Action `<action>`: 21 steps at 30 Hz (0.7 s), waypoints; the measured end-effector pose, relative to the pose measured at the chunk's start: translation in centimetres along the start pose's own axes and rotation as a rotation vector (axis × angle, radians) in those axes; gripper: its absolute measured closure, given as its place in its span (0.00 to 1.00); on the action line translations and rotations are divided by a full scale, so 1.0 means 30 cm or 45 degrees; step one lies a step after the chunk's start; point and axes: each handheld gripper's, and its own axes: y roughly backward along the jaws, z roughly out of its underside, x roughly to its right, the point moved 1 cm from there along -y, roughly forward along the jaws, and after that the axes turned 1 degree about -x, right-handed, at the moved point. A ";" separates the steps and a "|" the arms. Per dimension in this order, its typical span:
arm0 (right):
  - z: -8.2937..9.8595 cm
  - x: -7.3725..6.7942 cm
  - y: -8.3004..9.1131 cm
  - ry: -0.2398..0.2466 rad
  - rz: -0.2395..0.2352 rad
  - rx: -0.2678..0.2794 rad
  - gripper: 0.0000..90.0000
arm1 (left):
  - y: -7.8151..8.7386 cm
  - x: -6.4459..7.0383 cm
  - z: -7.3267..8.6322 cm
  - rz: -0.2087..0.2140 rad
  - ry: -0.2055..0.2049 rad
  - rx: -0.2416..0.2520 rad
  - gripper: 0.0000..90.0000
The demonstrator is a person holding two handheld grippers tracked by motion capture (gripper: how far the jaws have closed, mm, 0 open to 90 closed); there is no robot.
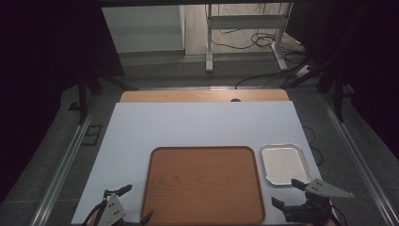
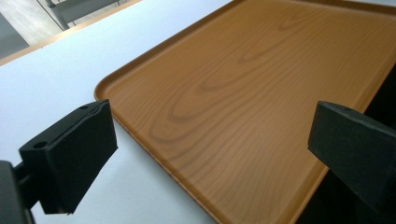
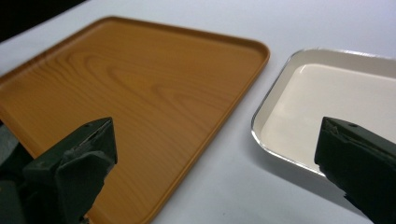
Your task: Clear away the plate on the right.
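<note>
A large wooden tray (image 1: 203, 183) lies bare at the near middle of the white table top (image 1: 197, 122). To its right sits a small white metal tray (image 1: 284, 163), also bare. My left gripper (image 1: 135, 204) hovers at the wooden tray's near left corner, open, with nothing between its jaws. My right gripper (image 1: 288, 193) is open at the near right, between the two trays' front corners. The left gripper view looks across the wooden tray (image 2: 252, 93). The right gripper view takes in the wooden tray (image 3: 135, 88) and the white tray (image 3: 327, 98).
A strip of wooden desk (image 1: 202, 96) shows beyond the white top's far edge. Past it on the floor stand a white table frame (image 1: 244, 33) and loose cables (image 1: 263, 42). Metal rails (image 1: 66, 160) run along both sides of the table.
</note>
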 end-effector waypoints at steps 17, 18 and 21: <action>0.004 -0.027 -0.037 0.090 0.030 -0.134 0.00 | -0.002 0.000 -0.001 -0.002 -0.003 -0.004 0.01; 0.004 -0.027 -0.037 0.090 0.033 -0.137 0.00 | -0.002 0.000 -0.001 -0.002 -0.004 -0.004 0.01; 0.004 -0.028 -0.038 0.095 0.035 -0.143 0.00 | -0.002 0.002 -0.001 -0.001 -0.004 -0.005 0.01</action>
